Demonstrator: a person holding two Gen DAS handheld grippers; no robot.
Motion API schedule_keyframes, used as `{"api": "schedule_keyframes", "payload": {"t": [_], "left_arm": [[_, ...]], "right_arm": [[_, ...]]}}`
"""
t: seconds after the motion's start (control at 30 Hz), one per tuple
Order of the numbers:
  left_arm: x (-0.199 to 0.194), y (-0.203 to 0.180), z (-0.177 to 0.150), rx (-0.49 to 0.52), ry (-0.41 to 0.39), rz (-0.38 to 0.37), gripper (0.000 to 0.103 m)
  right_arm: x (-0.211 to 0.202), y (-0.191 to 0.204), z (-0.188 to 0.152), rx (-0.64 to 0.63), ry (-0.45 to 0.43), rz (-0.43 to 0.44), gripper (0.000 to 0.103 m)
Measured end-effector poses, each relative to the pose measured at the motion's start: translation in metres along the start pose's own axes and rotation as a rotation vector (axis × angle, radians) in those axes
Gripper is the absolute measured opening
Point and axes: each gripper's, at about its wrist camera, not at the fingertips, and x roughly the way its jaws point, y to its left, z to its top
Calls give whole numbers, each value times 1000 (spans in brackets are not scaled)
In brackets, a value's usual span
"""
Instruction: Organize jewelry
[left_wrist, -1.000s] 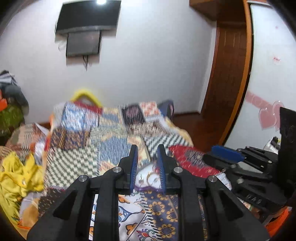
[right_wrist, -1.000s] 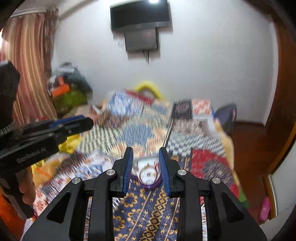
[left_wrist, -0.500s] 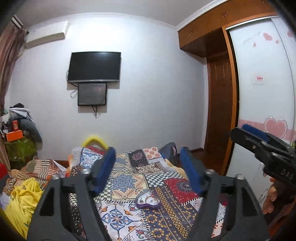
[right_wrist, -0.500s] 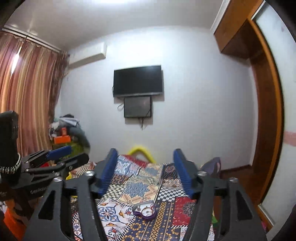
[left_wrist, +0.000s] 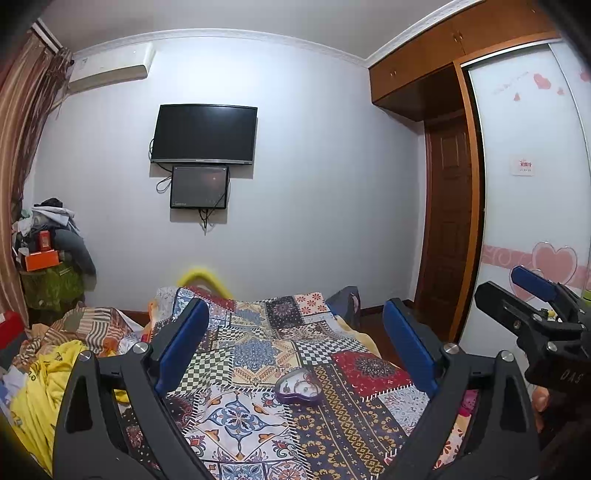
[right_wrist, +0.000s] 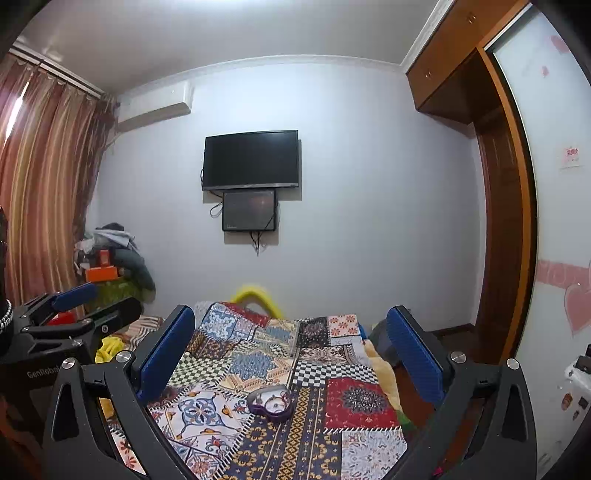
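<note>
A purple heart-shaped jewelry tray (left_wrist: 298, 387) with small jewelry pieces in it lies on the patchwork bedspread (left_wrist: 258, 354); it also shows in the right wrist view (right_wrist: 270, 403). My left gripper (left_wrist: 295, 350) is wide open and empty, held back from and above the tray. My right gripper (right_wrist: 291, 354) is also wide open and empty, at a similar distance. Each gripper appears at the edge of the other's view: the right gripper (left_wrist: 535, 314) and the left gripper (right_wrist: 66, 314).
The bed runs to the far wall under a wall TV (left_wrist: 205, 134). Yellow clothes (left_wrist: 40, 391) and piled laundry (left_wrist: 48, 258) lie on the left. A wooden door (left_wrist: 448, 229) and wardrobe panel (left_wrist: 532, 184) stand on the right.
Both grippers have opened wide and pulled up and back from the heart tray, which was close between the fingers a second ago. The tray stays on the bed.
</note>
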Motion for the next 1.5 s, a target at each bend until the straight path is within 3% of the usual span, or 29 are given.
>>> {"api": "schedule_keyframes", "payload": {"t": [1.5], "left_arm": [[5,1,-10,-9,41,-15,100]], "right_arm": [[-16,-7,-8,19,59,3,103]]}}
